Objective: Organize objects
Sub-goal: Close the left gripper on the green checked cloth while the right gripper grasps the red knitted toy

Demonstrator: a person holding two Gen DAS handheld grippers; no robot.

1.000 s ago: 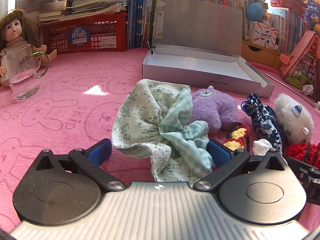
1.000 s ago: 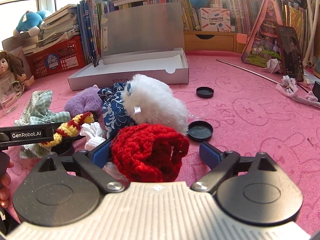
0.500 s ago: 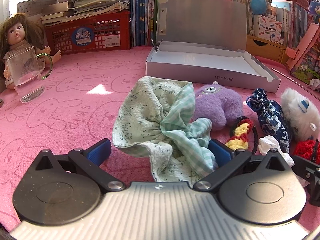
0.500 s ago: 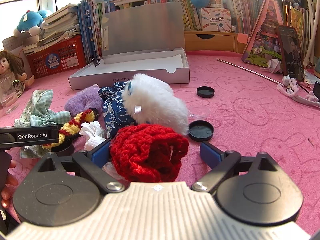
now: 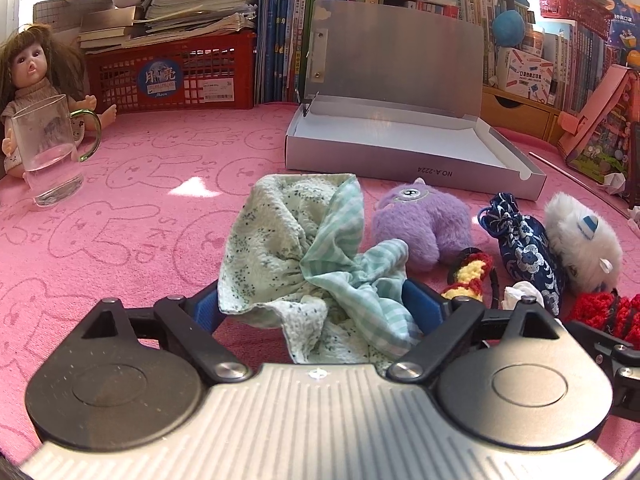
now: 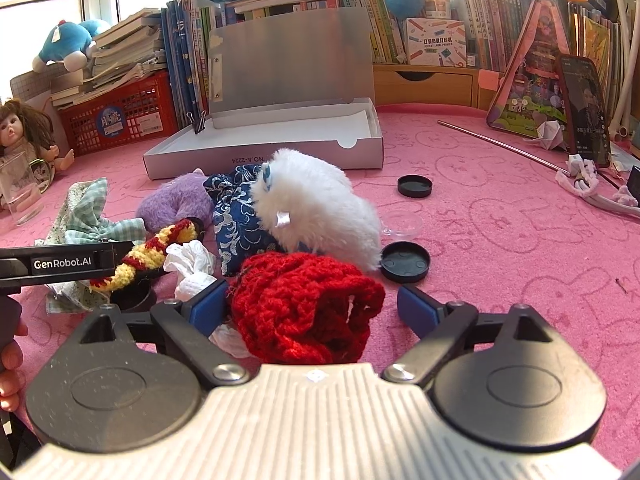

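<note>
The left gripper [image 5: 312, 306] sits low over the pink mat [image 5: 132, 240], its blue pads spread wide on either side of the crumpled green cloth [image 5: 304, 264]; the cloth's folds lie between the pads and brush both, but the jaws are not pressed together on it. The right gripper [image 6: 312, 306] is equally wide apart: its left pad touches the red knitted piece [image 6: 304, 308], which lies between the fingers, while the right pad stands clear of the wool.

Just beyond the red knit lie a white crumpled tissue [image 6: 192, 262], a red-and-yellow crocheted band [image 6: 152, 250] and a black lid [image 6: 405, 262] resting against the white plush toy [image 6: 316, 208]. The blue patterned pouch [image 6: 236, 216] is tucked between that toy and the purple plush [image 6: 176, 204]. A second black lid [image 6: 415, 186] lies farther out.

Behind the pile, the open grey box [image 6: 256, 160] stands with its lid upright. Far left, a glass mug [image 5: 50, 152] stands before a doll [image 5: 32, 76].
</note>
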